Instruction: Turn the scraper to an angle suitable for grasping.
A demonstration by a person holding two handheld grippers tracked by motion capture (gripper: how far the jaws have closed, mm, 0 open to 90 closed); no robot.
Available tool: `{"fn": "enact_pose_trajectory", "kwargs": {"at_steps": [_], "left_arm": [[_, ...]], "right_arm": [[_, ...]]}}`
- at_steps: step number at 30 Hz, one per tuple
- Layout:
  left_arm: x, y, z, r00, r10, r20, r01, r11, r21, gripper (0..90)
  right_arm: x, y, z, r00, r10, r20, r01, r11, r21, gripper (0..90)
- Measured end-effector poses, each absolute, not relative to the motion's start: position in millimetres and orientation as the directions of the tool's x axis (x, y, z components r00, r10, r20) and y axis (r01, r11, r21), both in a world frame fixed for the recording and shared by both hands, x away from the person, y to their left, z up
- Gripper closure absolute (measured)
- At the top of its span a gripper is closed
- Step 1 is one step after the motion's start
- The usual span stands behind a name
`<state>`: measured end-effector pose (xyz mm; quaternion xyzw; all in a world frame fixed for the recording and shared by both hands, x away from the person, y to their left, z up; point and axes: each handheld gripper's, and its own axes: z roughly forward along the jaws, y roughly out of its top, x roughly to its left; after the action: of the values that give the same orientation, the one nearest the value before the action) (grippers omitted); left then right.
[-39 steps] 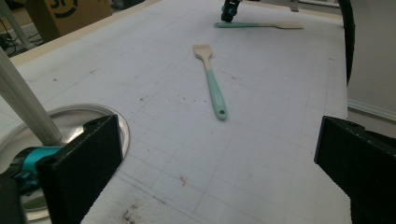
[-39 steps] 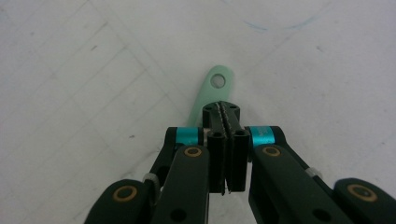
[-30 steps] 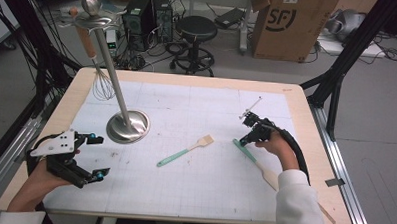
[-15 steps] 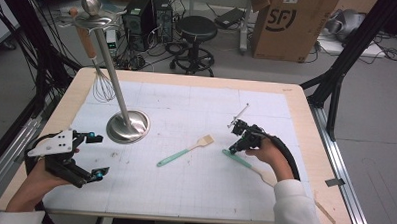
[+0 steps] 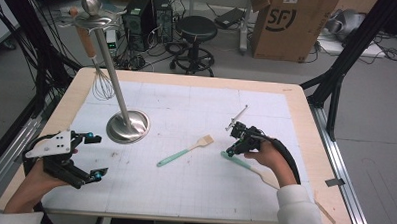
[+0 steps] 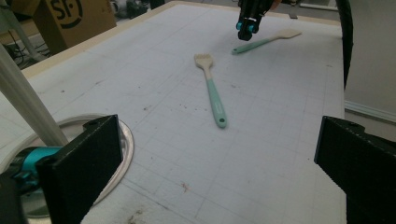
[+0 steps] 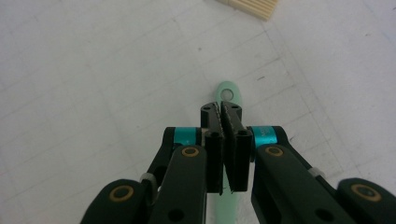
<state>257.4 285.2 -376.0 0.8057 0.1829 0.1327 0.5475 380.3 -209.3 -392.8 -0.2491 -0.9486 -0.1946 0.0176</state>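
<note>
A spatula (image 5: 242,162) with a teal handle and wooden blade lies right of the table's centre. My right gripper (image 5: 231,152) hovers just over its handle end, jaws shut with nothing between them. In the right gripper view the gripper (image 7: 223,111) points down at the handle's holed tip (image 7: 227,95). A teal-handled wooden brush (image 5: 185,151) lies at mid-table. My left gripper (image 5: 92,156) rests open at the near left corner. In the left gripper view the gripper (image 6: 219,154) looks toward the brush (image 6: 212,88), the spatula (image 6: 266,41) and the right gripper (image 6: 247,29).
A metal stand with a round base (image 5: 128,125) rises at the left, and a whisk (image 5: 102,83) hangs from its top. A thin wooden stick (image 5: 325,211) lies at the near right edge. Beyond the table's far edge stand a stool (image 5: 194,29) and a cardboard box (image 5: 284,25).
My right hand has moved left and toward the near side, bringing its shut gripper from past the spatula's handle end to just above it. The left hand has stayed put.
</note>
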Motion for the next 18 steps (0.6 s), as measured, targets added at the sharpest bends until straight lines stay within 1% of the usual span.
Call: {"fn": "enact_pose_trajectory", "kwargs": {"at_steps": [5, 7, 9, 11, 12, 14, 16, 18], "left_arm": [[258, 284, -376, 0.899, 0.437, 0.014, 0.149, -0.337, 0.930, 1.6], [258, 284, -376, 0.899, 0.437, 0.015, 0.149, -0.337, 0.930, 1.7], [258, 283, -376, 0.900, 0.435, 0.015, 0.148, -0.338, 0.929, 1.7], [258, 283, -376, 0.900, 0.436, 0.015, 0.148, -0.338, 0.930, 1.7], [258, 283, -376, 0.900, 0.435, 0.015, 0.148, -0.338, 0.929, 1.7], [258, 283, -376, 0.901, 0.434, 0.017, 0.146, -0.338, 0.930, 1.7], [257, 283, -376, 0.902, 0.431, 0.015, 0.145, -0.337, 0.930, 1.7], [257, 283, -376, 0.902, 0.431, 0.016, 0.145, -0.338, 0.930, 1.7]], "right_arm": [[375, -215, -377, -0.875, 0.469, 0.118, 0.475, 0.783, 0.401, 81.5], [374, -217, -370, -0.877, 0.470, 0.104, 0.469, 0.786, 0.403, 74.7], [371, -219, -364, -0.876, 0.473, 0.094, 0.466, 0.781, 0.415, 63.7], [367, -221, -359, -0.885, 0.458, 0.087, 0.450, 0.791, 0.415, 55.5], [366, -222, -356, -0.888, 0.451, 0.084, 0.443, 0.795, 0.415, 49.8], [363, -225, -351, -0.890, 0.451, 0.064, 0.435, 0.798, 0.417, 37.4], [361, -228, -346, -0.889, 0.452, 0.067, 0.435, 0.792, 0.428, 22.6], [358, -231, -340, -0.887, 0.459, 0.048, 0.432, 0.788, 0.438, 14.5]]}}
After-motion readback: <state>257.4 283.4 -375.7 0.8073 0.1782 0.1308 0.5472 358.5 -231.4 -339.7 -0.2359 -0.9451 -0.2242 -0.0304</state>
